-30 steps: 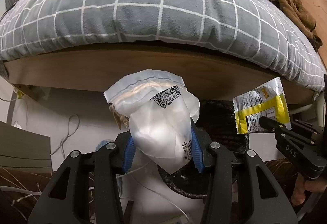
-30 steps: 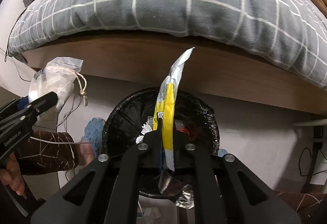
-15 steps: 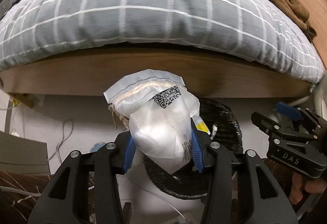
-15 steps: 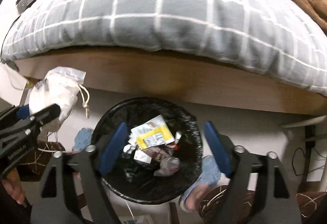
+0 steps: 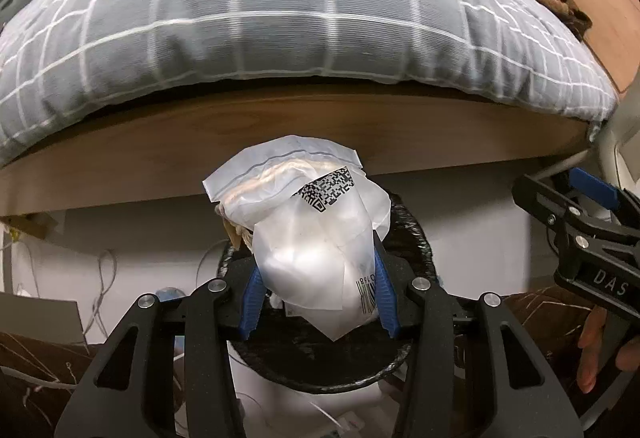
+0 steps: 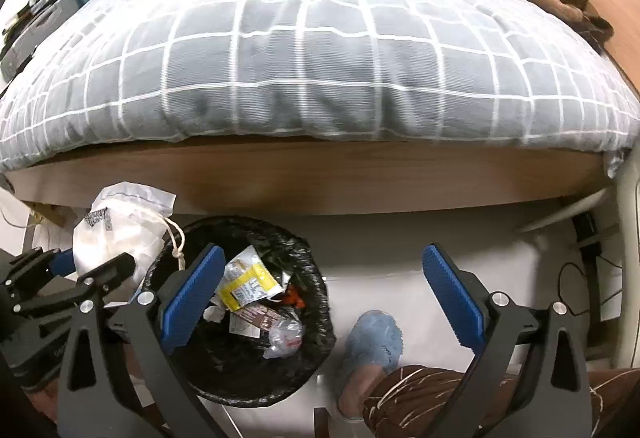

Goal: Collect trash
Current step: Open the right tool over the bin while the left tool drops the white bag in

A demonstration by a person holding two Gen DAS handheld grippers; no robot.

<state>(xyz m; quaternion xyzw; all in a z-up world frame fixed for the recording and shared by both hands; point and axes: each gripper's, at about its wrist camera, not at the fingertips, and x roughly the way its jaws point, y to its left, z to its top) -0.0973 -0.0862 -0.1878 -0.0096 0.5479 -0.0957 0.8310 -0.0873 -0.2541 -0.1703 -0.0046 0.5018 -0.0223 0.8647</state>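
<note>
The left gripper (image 5: 316,290) is clenched on a white plastic pouch (image 5: 312,234) with a drawstring, its long axis running up out of the jaws; the black-lined trash bin (image 6: 316,322) sits right below and behind it, so the drop is nearly straight down; the right gripper (image 6: 320,294) is opening, nothing between its pads, off to the bin's right; the yellow wrapper (image 6: 248,284) already lies inside; from the left wrist view the pouch hides most of the bin's mouth.

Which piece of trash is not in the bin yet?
The white plastic bag, gripped in the left claw above the bin. The yellow wrapper and other scraps already lie inside.
</note>
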